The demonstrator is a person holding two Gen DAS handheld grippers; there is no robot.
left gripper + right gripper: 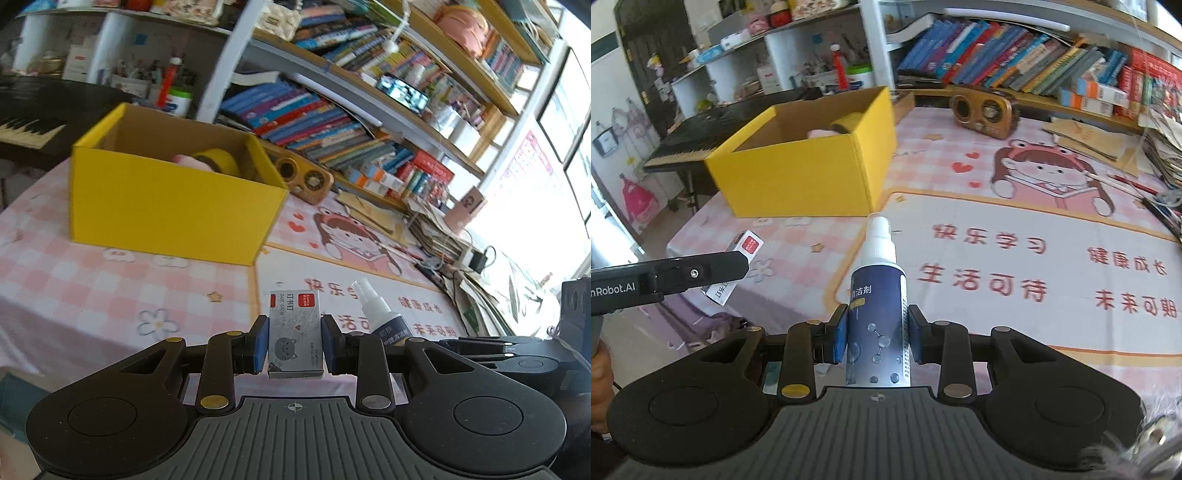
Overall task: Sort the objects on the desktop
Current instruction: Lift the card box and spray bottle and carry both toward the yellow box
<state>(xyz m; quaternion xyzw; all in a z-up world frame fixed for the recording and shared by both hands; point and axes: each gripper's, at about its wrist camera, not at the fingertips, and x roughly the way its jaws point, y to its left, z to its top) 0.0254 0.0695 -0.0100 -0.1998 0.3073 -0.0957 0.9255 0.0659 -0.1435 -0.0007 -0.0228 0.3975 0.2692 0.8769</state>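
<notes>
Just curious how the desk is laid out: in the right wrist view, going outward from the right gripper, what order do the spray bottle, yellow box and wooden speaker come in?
1. Spray bottle: clamped in the jaws.
2. Yellow box: ahead, to the left.
3. Wooden speaker: farthest, by the bookshelf.

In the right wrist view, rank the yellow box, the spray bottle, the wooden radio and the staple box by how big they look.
1. yellow box
2. spray bottle, though it is nearest the camera, so it looks oversized
3. wooden radio
4. staple box, partly hidden by the left gripper

Matt yellow cardboard box [173,206], glossy plastic spray bottle [877,317], wooden speaker [984,116]
</notes>
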